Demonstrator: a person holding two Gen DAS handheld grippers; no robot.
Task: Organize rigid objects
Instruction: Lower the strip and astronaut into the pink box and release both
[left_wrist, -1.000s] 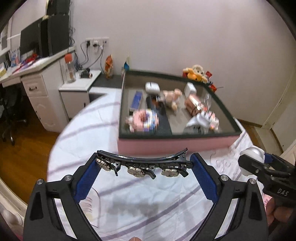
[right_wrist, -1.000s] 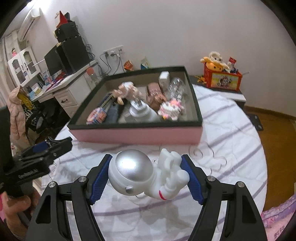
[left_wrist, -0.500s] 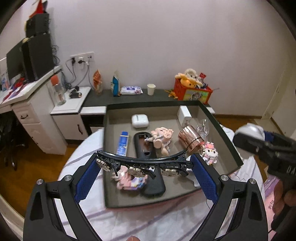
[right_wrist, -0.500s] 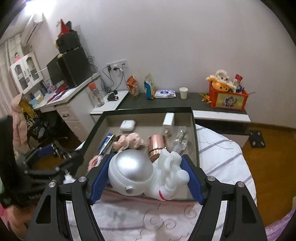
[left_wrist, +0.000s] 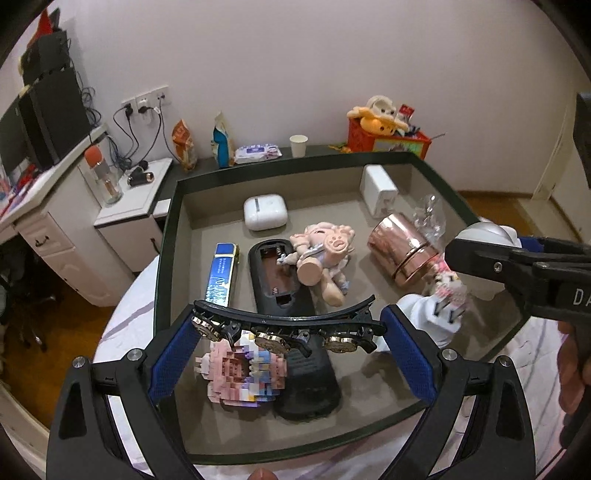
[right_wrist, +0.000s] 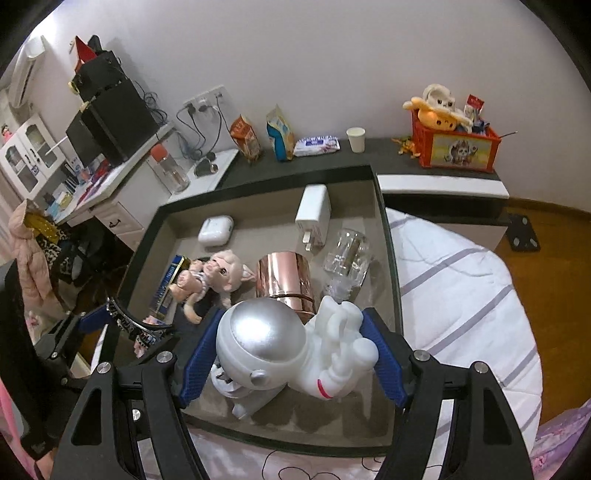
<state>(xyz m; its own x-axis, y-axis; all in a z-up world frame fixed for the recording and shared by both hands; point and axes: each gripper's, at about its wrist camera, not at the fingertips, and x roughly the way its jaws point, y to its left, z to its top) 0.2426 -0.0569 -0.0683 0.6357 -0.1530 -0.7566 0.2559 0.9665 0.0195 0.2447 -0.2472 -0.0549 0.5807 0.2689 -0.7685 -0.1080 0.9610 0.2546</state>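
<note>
Left gripper (left_wrist: 286, 334) was angled downward, jaws spread wide, each blue pad pressed against one end of a long thing held crosswise. Right gripper (right_wrist: 291, 356) was likewise tilted downward, jaws clamped on a bulky thing between its pads. Part of a hand (left_wrist: 574, 373) was glimpsed behind the right gripper's body.

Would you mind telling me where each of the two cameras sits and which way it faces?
Left wrist view: on the left gripper, looking forward and down into the tray; its blue-padded fingers hold a black hair clip; the right gripper and a hand show at right.
Right wrist view: on the right gripper, looking forward and down into the same tray; its fingers hold a white astronaut figure; the left gripper shows at left.
Shared: tray, copper cup, pink doll, white earbud case.
</note>
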